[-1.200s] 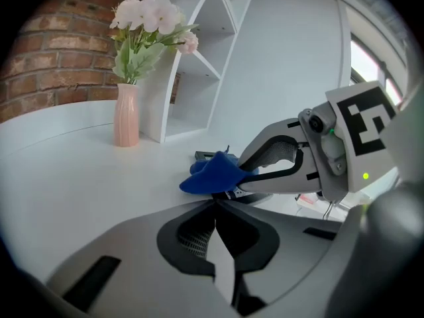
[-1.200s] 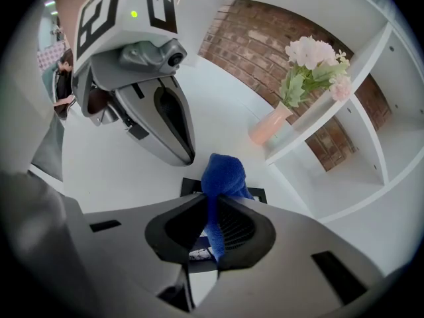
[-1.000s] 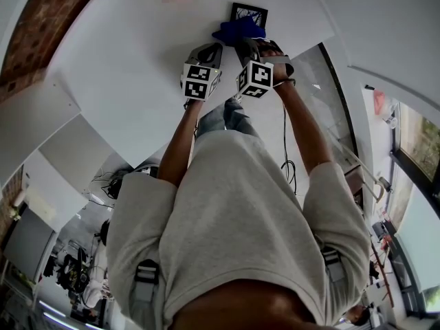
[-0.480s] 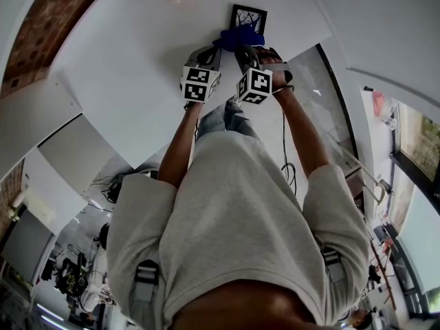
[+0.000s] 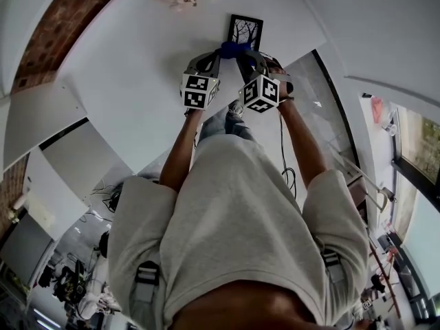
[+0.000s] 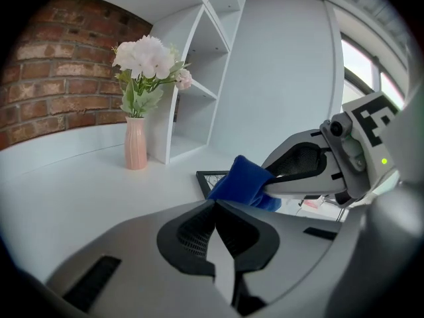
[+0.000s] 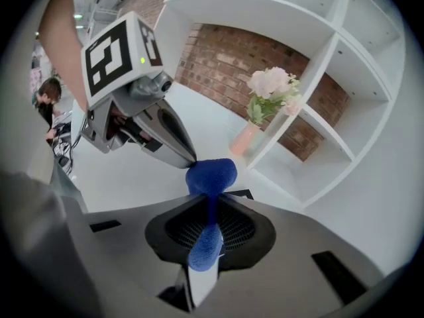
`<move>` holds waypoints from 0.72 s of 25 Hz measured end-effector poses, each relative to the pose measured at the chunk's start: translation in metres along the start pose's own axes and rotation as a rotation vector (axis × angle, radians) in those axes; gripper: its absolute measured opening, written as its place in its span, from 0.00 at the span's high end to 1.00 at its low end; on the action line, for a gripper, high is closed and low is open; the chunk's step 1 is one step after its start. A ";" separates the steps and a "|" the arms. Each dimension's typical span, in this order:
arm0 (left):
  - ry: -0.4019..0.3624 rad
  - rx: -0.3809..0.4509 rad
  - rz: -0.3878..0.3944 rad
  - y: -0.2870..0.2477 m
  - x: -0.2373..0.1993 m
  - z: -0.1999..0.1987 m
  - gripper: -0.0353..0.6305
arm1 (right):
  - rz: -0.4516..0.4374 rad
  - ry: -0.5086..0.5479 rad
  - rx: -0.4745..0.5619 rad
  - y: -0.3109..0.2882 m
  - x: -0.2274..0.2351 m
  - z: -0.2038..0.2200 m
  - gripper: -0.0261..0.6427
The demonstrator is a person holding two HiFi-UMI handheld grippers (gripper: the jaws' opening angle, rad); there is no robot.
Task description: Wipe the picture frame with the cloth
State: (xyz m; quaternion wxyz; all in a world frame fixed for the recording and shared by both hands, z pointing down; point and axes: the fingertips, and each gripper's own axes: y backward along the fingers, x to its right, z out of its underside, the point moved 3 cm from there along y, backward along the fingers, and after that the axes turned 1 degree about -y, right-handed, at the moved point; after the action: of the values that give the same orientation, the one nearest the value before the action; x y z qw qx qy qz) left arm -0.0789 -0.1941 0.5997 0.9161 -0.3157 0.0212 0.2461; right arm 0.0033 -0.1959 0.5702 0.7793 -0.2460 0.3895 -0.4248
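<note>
A black picture frame [image 5: 246, 31] with a tree print lies flat on the white table [image 5: 137, 81]. Just in front of its near edge hangs a blue cloth [image 5: 235, 48], with my right gripper [image 5: 243, 53] shut on it. In the right gripper view the cloth [image 7: 211, 176] bulges out past the shut jaws, and one corner of the frame [image 7: 242, 194] shows behind it. My left gripper [image 5: 214, 53] is shut and holds nothing; its tip touches the cloth's left side. From the left gripper view the cloth [image 6: 242, 180] covers part of the frame [image 6: 210, 178].
A pink vase of pale flowers [image 6: 136, 144] stands on the table left of the frame, in front of a white shelf unit [image 6: 199, 78] and a brick wall [image 6: 59, 78]. The person's arms and torso fill the lower head view.
Both grippers have moved closer together and toward the frame. The cloth now looks bunched smaller and no longer covers the frame's near edge in the head view.
</note>
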 end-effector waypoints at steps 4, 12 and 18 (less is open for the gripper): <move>-0.011 0.019 -0.010 0.006 0.004 -0.007 0.92 | 0.036 -0.208 0.061 0.018 0.012 0.000 0.87; -0.018 0.067 -0.011 0.022 0.027 -0.027 0.92 | 0.107 -0.560 0.162 0.062 0.031 0.020 0.87; -0.037 0.114 -0.005 0.029 0.042 -0.047 0.92 | 0.200 -0.675 0.225 0.094 0.053 0.026 0.87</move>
State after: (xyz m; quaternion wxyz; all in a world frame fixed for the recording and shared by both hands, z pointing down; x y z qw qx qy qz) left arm -0.0496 -0.1841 0.5375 0.9334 -0.2584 0.0174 0.2483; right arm 0.0866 -0.1909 0.4967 0.9237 -0.2458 0.0838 -0.2816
